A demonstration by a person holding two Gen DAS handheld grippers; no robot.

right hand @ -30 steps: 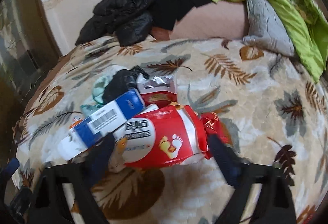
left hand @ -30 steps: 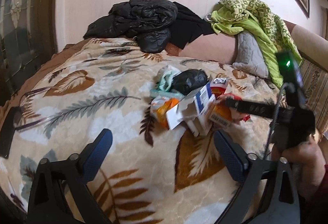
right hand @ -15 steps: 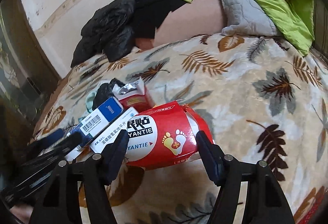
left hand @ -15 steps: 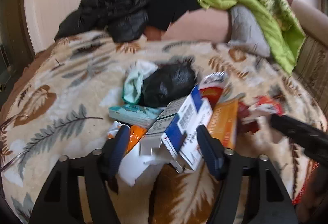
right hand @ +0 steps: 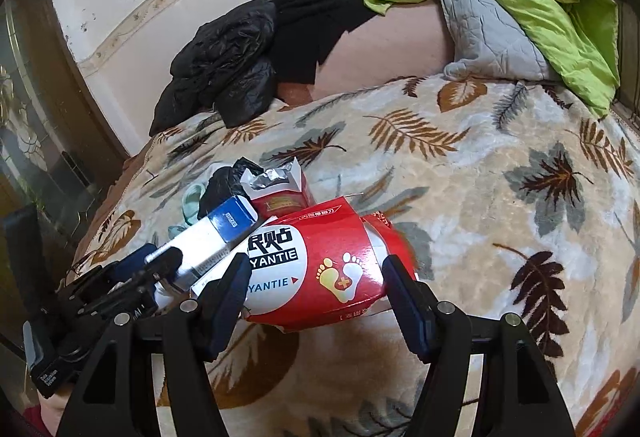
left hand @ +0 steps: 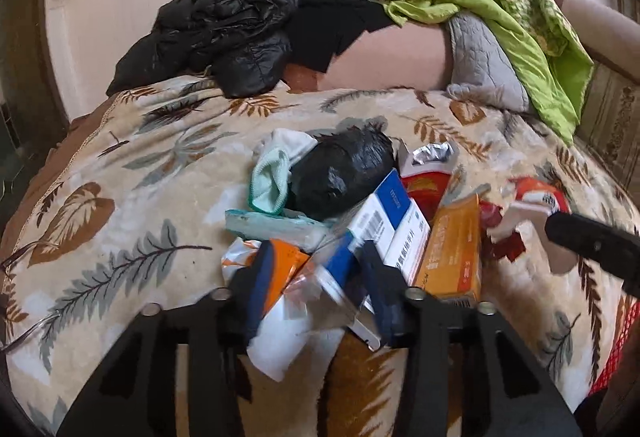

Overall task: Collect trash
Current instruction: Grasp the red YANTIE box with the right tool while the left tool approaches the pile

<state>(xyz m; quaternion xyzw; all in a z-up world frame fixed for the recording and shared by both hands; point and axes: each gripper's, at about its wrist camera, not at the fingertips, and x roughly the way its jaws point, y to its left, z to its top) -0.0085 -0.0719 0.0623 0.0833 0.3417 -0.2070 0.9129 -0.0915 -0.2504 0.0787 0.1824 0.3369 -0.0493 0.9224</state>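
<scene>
A pile of trash lies on the leaf-patterned blanket [left hand: 132, 205]: a black plastic bag [left hand: 340, 169], a blue-and-white box [left hand: 380, 225], an orange box [left hand: 456, 249], a mint cloth [left hand: 270, 181] and wrappers. My left gripper [left hand: 320, 289] has its jaws closed around the near end of the blue-and-white box and a clear wrapper. My right gripper [right hand: 316, 281] has its jaws against both sides of a red carton [right hand: 320, 269] with a foot logo. The right gripper's finger also shows in the left wrist view [left hand: 592, 245].
Black jackets [left hand: 224, 33] and a green quilt [left hand: 500, 9] with a grey pillow [left hand: 484, 65] lie at the bed's head. A dark door frame [right hand: 44, 117] stands on the left. A red mesh [left hand: 616, 357] shows at the right edge.
My left gripper moved forward into the pile and its jaws narrowed around the blue-and-white box. My right gripper closed in on the red carton and holds it.
</scene>
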